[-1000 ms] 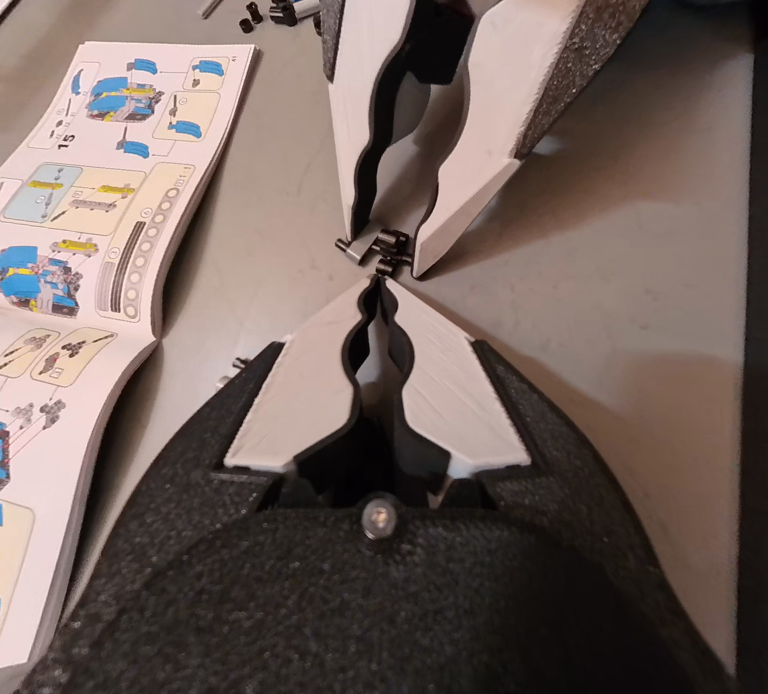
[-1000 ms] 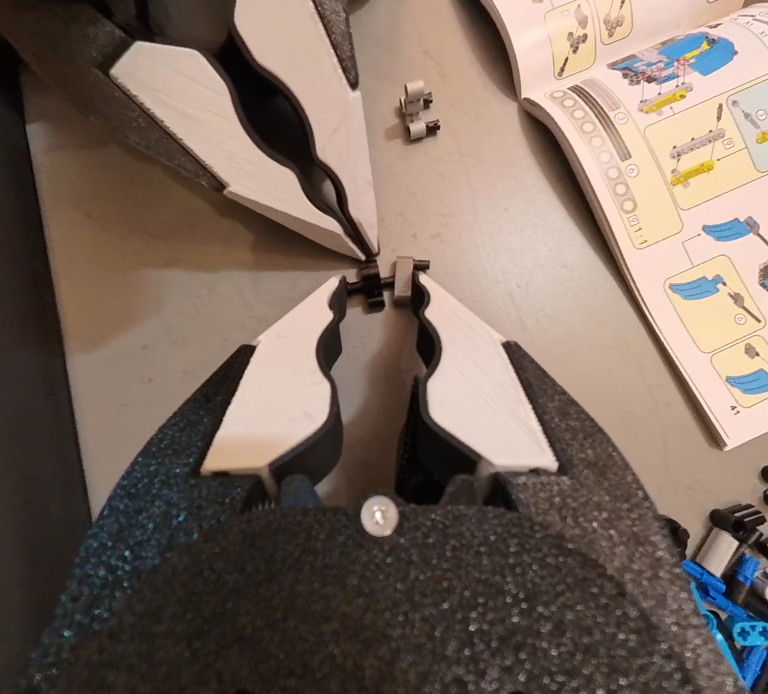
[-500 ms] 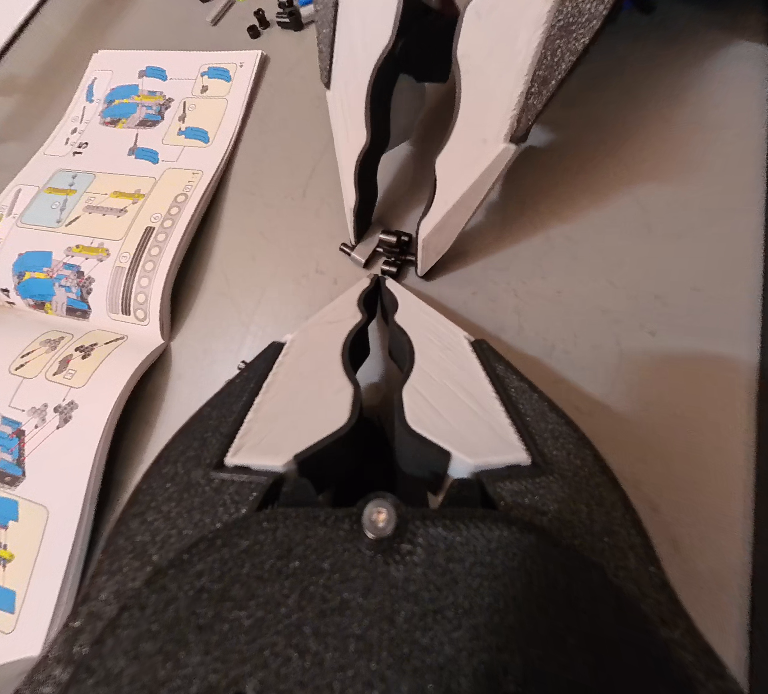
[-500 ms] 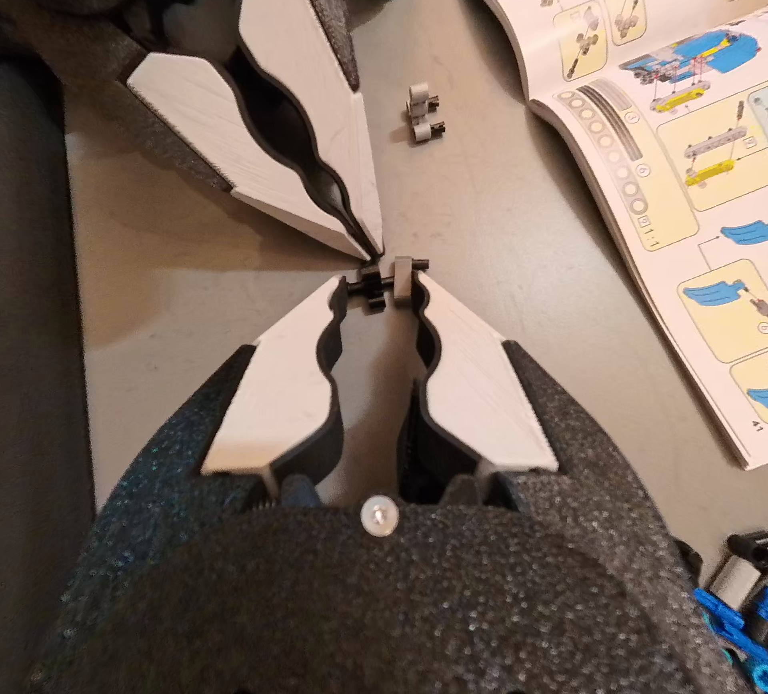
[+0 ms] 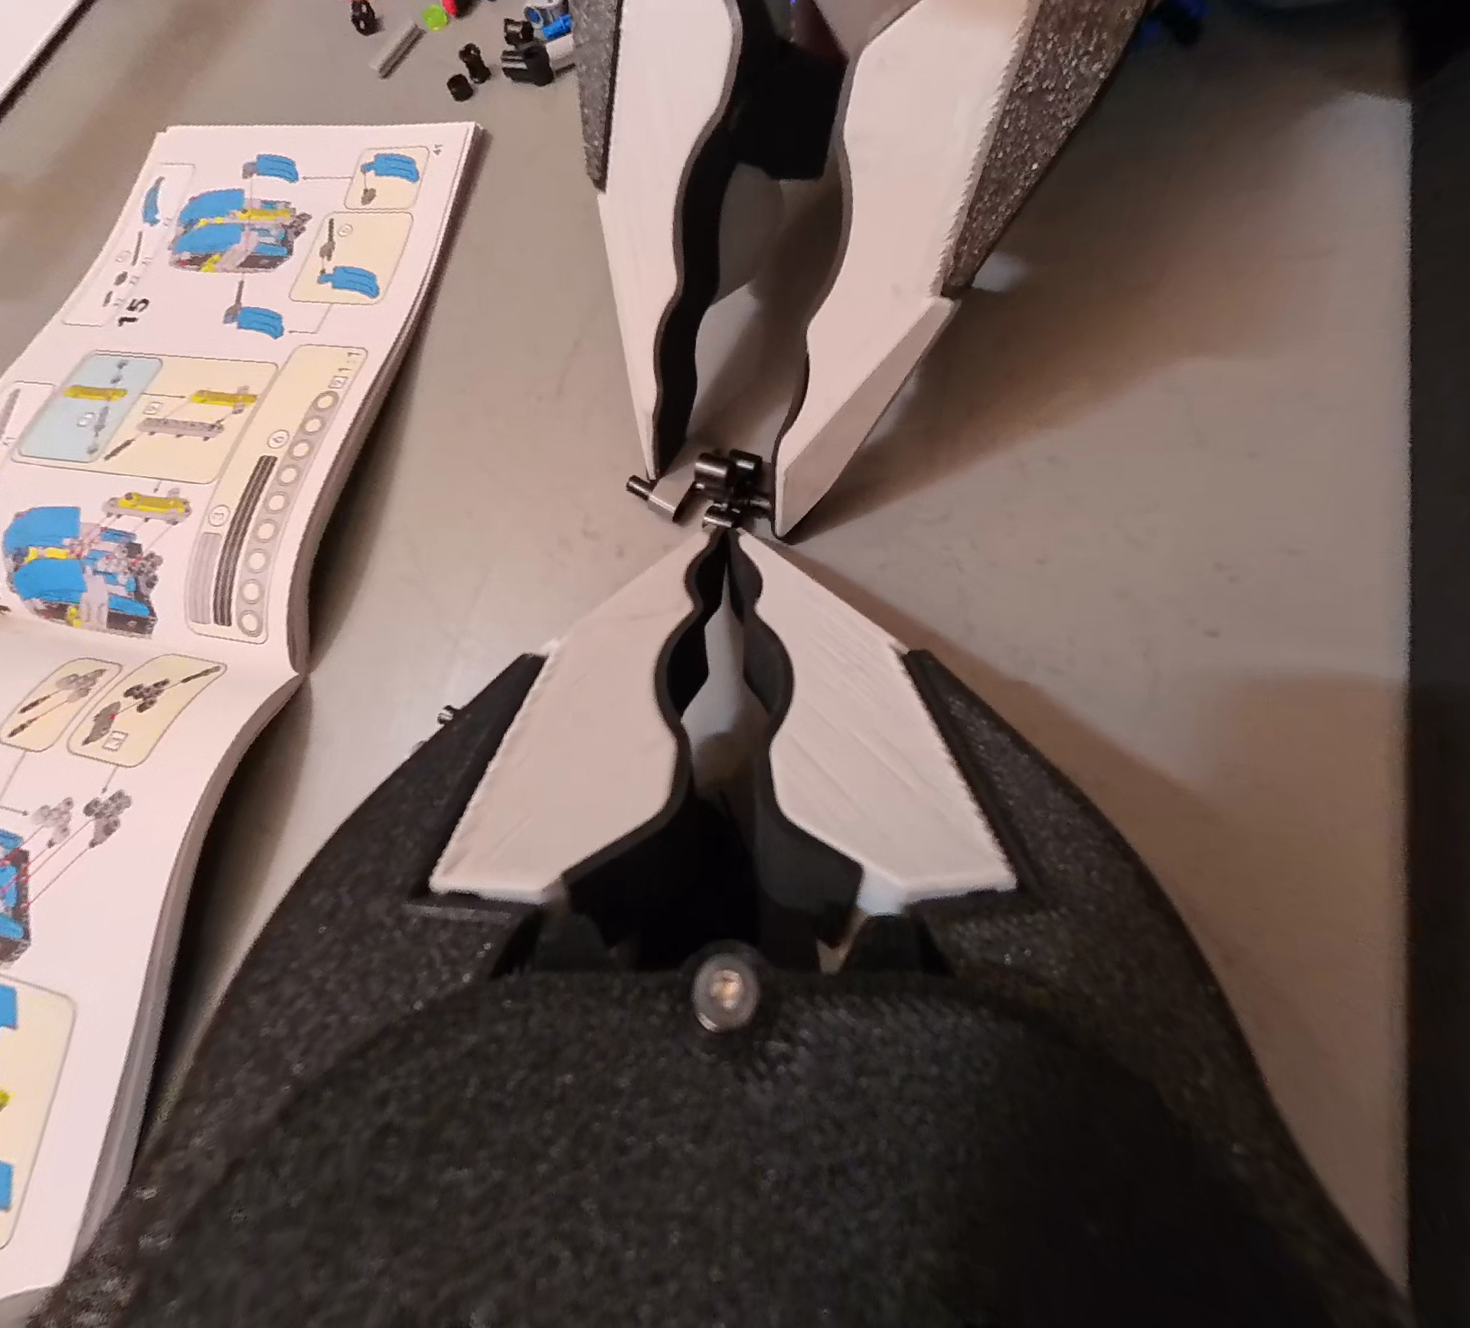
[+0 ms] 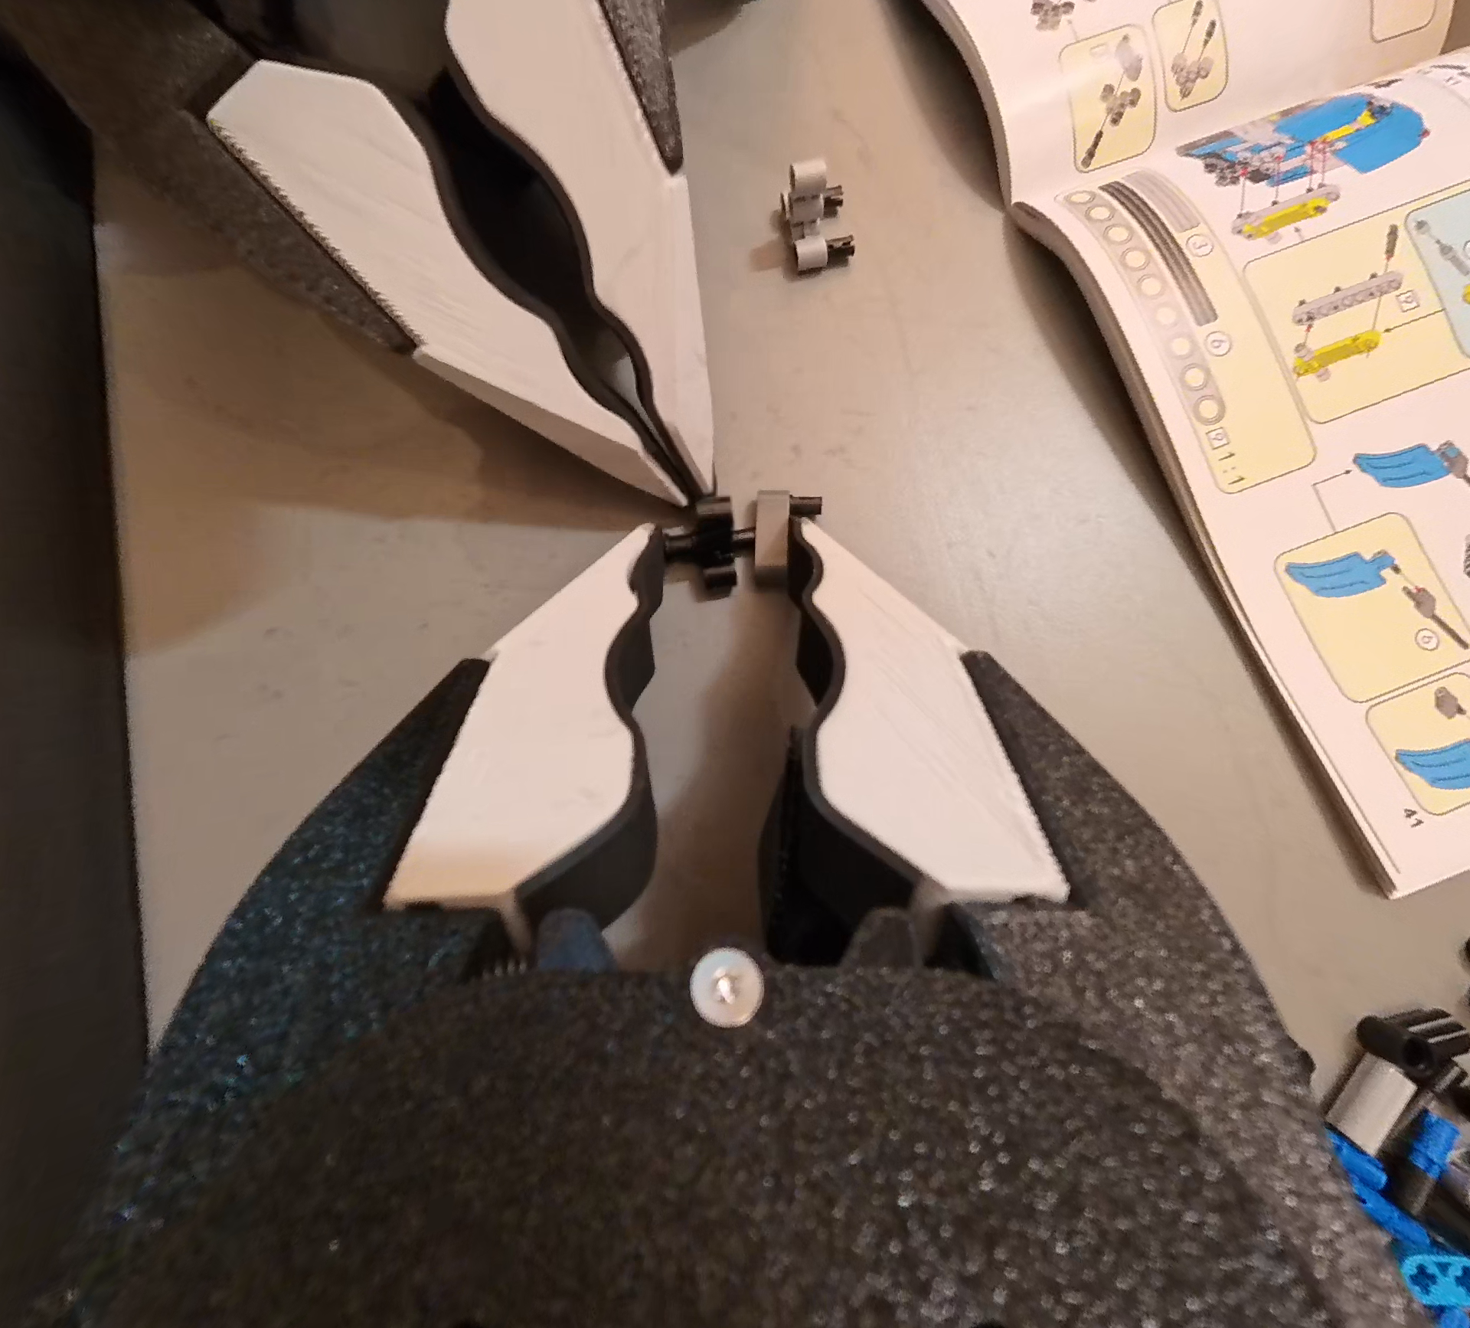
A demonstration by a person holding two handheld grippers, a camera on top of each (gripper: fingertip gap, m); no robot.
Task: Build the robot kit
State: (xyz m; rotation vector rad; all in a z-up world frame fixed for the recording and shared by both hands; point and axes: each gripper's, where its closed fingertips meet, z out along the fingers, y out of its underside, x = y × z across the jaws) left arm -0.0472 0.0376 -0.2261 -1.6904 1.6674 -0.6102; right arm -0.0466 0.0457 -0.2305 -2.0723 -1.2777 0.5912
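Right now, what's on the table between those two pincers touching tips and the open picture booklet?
In the right wrist view, one small grey-and-black connector piece lies on the table between the right gripper and the booklet; otherwise bare.

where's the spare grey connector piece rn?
In the right wrist view, the grey connector piece lies loose on the table, beyond the right gripper, between the left gripper's fingers and the open instruction booklet.
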